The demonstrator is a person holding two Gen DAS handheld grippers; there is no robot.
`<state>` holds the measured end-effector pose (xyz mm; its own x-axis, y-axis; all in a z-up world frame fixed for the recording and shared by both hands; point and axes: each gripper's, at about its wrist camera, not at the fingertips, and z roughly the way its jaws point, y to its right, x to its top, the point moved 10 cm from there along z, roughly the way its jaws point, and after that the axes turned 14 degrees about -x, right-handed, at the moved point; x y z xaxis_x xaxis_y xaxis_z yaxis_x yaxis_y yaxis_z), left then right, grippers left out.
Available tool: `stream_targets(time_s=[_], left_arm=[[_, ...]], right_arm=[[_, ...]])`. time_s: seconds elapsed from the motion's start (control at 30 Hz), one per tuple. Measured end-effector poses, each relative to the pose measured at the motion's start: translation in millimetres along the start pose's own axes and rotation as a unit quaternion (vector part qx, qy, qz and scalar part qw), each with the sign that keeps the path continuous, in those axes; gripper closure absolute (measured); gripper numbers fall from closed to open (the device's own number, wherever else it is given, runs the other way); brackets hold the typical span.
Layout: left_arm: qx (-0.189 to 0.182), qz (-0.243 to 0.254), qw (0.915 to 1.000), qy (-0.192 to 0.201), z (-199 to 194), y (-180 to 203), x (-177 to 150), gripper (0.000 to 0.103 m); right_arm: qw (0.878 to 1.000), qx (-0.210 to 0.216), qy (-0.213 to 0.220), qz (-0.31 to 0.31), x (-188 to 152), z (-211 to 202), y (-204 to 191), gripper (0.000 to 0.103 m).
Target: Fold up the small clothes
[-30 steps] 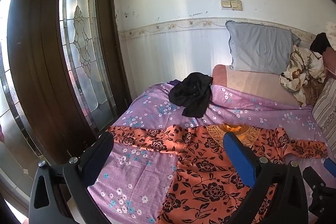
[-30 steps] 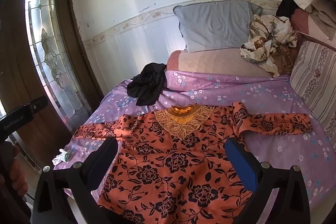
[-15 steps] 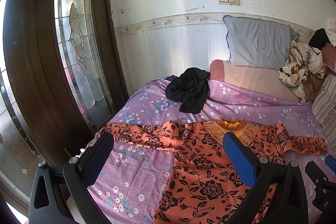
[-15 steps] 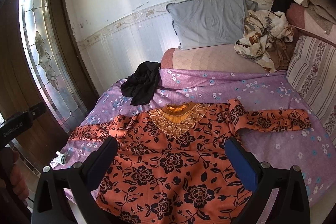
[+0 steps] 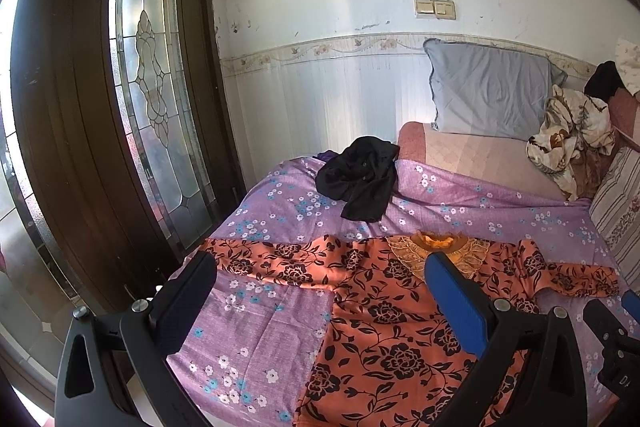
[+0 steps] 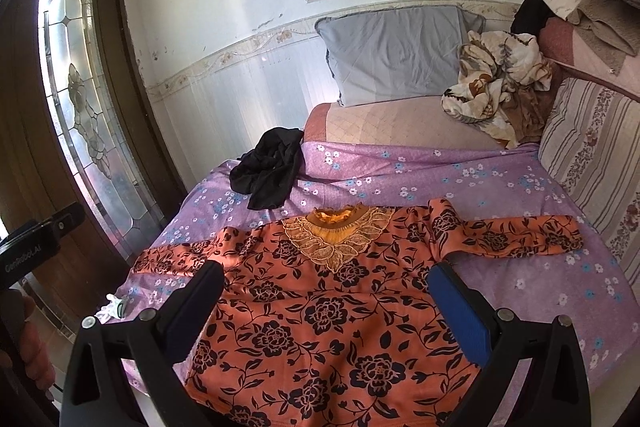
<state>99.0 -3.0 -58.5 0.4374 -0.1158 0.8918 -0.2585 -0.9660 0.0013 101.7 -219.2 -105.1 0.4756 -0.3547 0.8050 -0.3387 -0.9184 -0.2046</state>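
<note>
Two grippers hover over a bed (image 6: 500, 183) covered in a purple flowered sheet, and neither touches any cloth. Largest on that bed is the orange blouse (image 6: 320, 315) with black flowers, spread flat and face up, its lace collar toward the headboard and both sleeves stretched out sideways; the one nearer the door reaches the mattress edge. Behind it, a grey pillow (image 6: 396, 55) leans upright against the white wall. Beside the pillow lies a crumpled cream and brown cloth (image 6: 496, 79), bunched in the corner against a striped cushion (image 6: 592, 155). A black garment (image 6: 272, 171) sits in a heap near the bed's door-side edge, well apart from the blouse collar. The left gripper (image 5: 320, 291) hangs above the blouse's door-side sleeve with jaws spread wide and empty. The right gripper (image 6: 324, 295) hangs above the blouse's body, jaws likewise wide apart, holding nothing.
</note>
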Motion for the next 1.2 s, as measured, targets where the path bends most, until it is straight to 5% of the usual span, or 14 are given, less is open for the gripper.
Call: stream_targets(time_s=[1.2], left_arm=[[0.011, 0.023, 0.9996, 0.007, -26.4, 24.8, 2.6, 0.0]], right_arm=[[0.999, 0.0, 0.011, 0.032, 4.7, -20.9, 26.4, 0.0]])
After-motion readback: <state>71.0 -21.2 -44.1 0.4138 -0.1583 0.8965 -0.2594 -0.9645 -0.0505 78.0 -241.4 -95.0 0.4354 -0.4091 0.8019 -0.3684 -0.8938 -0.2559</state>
